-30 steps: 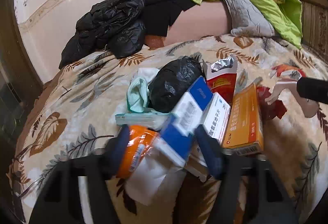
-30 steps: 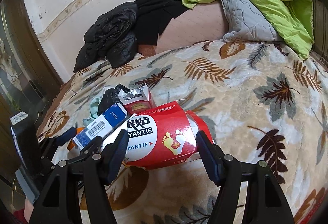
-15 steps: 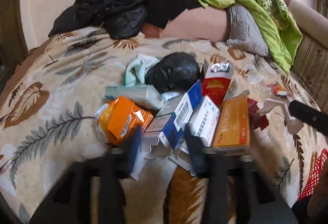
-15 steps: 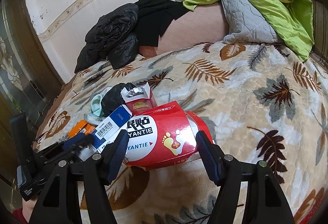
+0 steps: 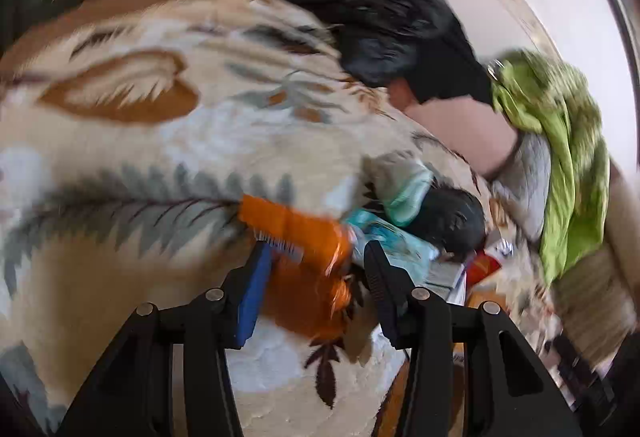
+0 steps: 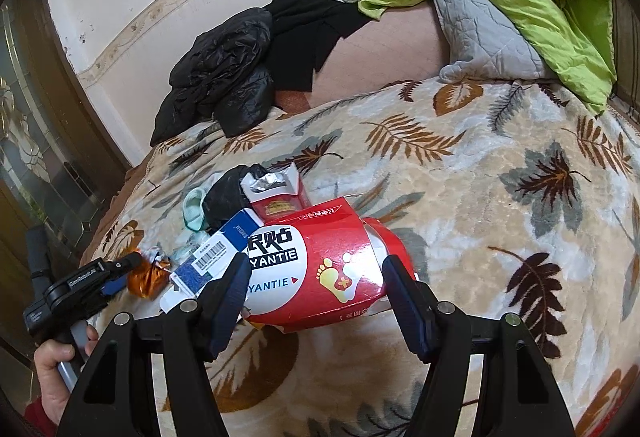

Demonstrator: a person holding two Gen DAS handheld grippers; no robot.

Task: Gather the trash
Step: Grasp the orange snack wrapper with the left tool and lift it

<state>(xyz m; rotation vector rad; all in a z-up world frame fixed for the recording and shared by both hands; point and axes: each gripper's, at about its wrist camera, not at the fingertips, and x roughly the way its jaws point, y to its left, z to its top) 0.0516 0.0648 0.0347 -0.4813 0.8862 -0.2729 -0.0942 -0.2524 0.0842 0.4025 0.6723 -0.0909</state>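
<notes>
My right gripper (image 6: 316,297) is clamped on the red YANTIE carton (image 6: 320,265), its jaws wide on either side and the carton resting on the leaf-print blanket (image 6: 480,197). Just left of it lie a blue-and-white box (image 6: 216,257), a black bag (image 6: 228,193) and an opened red-and-white box (image 6: 276,193). My left gripper (image 5: 316,277) has its jaws narrow around a crumpled orange wrapper (image 5: 304,237); through the blur I cannot tell if the pads press it.
</notes>
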